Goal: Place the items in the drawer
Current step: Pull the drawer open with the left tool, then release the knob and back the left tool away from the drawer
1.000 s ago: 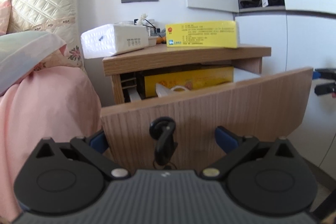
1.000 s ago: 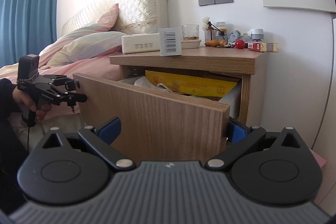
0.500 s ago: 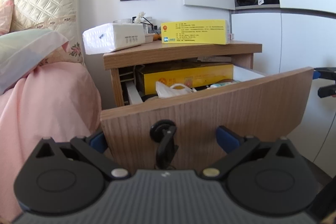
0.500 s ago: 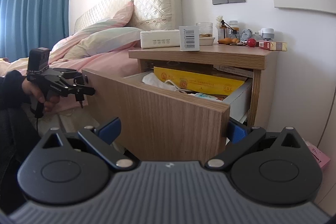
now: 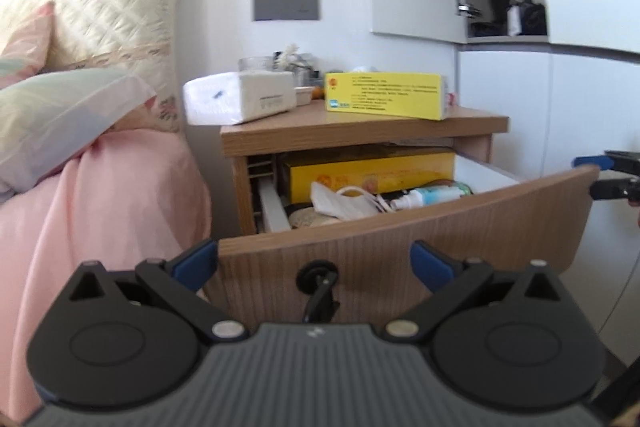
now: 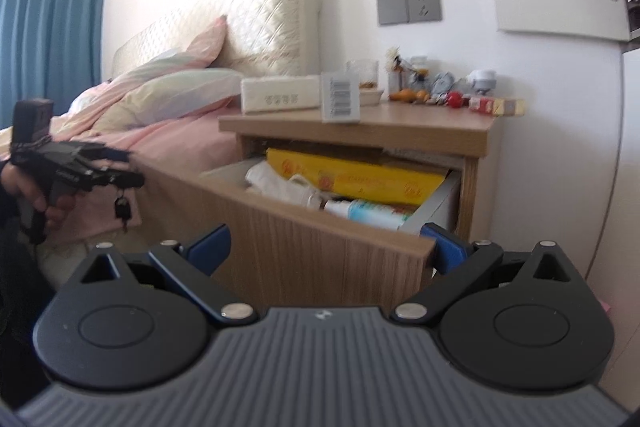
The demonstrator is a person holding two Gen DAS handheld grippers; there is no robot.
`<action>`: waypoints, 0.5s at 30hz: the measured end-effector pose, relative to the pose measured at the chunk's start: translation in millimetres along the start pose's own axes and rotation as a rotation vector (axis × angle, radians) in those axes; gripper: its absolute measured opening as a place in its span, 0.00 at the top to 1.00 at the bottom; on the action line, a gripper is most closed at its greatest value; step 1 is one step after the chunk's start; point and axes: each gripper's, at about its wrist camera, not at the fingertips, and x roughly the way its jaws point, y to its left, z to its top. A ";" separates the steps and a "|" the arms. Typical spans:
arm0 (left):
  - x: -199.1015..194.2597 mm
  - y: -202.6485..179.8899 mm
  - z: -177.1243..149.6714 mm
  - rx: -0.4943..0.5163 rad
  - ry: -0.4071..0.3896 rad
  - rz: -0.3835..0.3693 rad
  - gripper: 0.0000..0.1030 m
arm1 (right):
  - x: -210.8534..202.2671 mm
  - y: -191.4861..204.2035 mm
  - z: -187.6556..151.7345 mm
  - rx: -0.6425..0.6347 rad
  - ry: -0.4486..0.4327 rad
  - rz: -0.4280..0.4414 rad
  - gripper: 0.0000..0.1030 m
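The nightstand drawer point(image 5: 500, 223) stands pulled out, holding a long yellow box point(image 5: 372, 171), a white bag point(image 5: 340, 203) and a spray bottle point(image 5: 428, 195). A key point(image 5: 319, 273) sits in the lock of its front. My left gripper point(image 5: 314, 263) is open right before that key, a finger on each side of it. My right gripper point(image 6: 326, 247) is open at the right end of the drawer front point(image 6: 304, 231), its right finger past the corner. On the nightstand top lie a yellow box point(image 5: 384, 95) and a white tissue pack point(image 5: 244, 101).
A bed with pink cover point(image 5: 100, 195) and pillows borders the nightstand on the left. Small jars, fruit and a red-yellow box point(image 6: 496, 105) crowd the back of the top. A wardrobe point(image 5: 560, 99) stands to the right. A hand point(image 6: 38, 195) holds the left gripper point(image 6: 128, 169).
Both views have risen, so more of the drawer's inside shows, including the spray bottle. The drawer looks pulled out a little further. Both grippers stay open.
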 end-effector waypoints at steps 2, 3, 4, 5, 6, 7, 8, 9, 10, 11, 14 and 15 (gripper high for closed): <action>-3.5 -1.9 4.3 -0.011 -0.013 0.017 0.00 | -4.0 1.5 5.0 0.015 -0.030 -0.034 0.01; -5.6 -3.1 6.3 -0.016 -0.020 0.025 0.00 | -5.3 2.3 7.1 0.026 -0.041 -0.046 0.01; -8.0 -4.6 8.1 -0.020 -0.030 0.032 0.00 | -6.3 3.2 9.1 0.037 -0.049 -0.056 0.01; -10.0 -5.7 9.6 -0.025 -0.036 0.039 0.00 | -7.2 4.0 11.1 0.049 -0.057 -0.066 0.01; -11.6 -6.6 11.0 -0.031 -0.039 0.043 0.00 | -8.1 4.9 13.1 0.060 -0.065 -0.076 0.01; -12.8 -8.0 12.6 -0.038 -0.039 0.050 0.00 | -9.1 5.8 15.1 0.072 -0.073 -0.086 0.01; -13.7 -10.3 14.1 -0.040 -0.040 0.059 0.00 | -10.0 6.7 17.0 0.083 -0.082 -0.097 0.01; -14.8 -13.0 15.3 -0.032 -0.042 0.068 0.00 | -10.9 7.6 19.0 0.095 -0.090 -0.107 0.01; -15.8 -16.6 16.2 -0.021 -0.043 0.074 0.00 | -11.9 8.5 21.0 0.106 -0.098 -0.117 0.00; -16.2 -20.4 16.9 -0.012 -0.043 0.078 0.00 | -12.1 10.2 23.1 0.118 -0.103 -0.126 0.01; -15.4 -33.2 18.7 0.009 -0.033 0.093 0.00 | -9.5 18.2 29.1 0.156 -0.091 -0.170 0.01; -14.8 -36.9 19.1 0.008 -0.029 0.091 0.00 | -8.6 21.4 30.5 0.169 -0.086 -0.182 0.00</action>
